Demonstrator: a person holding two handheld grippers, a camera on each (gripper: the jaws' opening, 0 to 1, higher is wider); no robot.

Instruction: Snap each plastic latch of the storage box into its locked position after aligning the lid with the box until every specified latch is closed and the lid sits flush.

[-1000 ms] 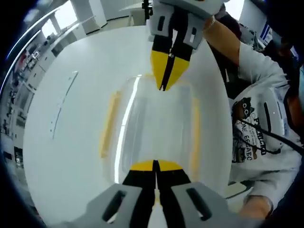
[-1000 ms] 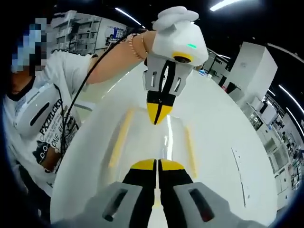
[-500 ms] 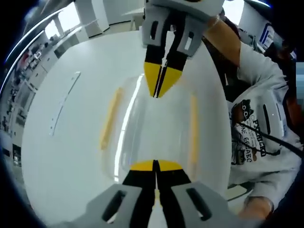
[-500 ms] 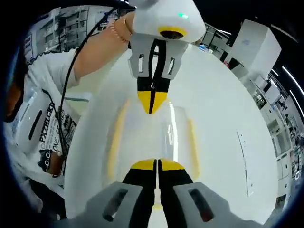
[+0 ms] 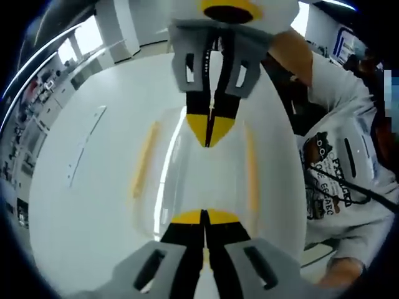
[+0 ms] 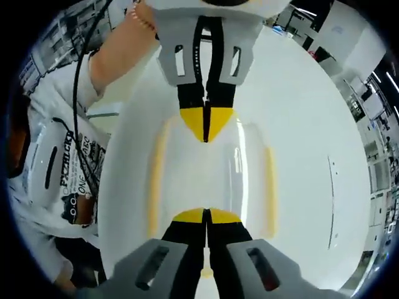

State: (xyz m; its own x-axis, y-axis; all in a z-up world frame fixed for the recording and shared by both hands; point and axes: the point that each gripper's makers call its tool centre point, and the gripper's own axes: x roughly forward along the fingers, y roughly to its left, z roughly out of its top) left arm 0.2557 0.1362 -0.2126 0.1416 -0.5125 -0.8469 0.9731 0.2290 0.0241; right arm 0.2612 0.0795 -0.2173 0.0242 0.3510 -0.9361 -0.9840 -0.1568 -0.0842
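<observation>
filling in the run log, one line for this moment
left gripper shut | right gripper shut | both over clear lid | yellow latches along sides

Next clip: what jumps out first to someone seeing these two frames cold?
Two shut yellow-tipped tongs, left tongs and right tongs, point tip to tip from opposite ends of a clear storage box on a white table. Its long yellow latches run along both sides.
</observation>
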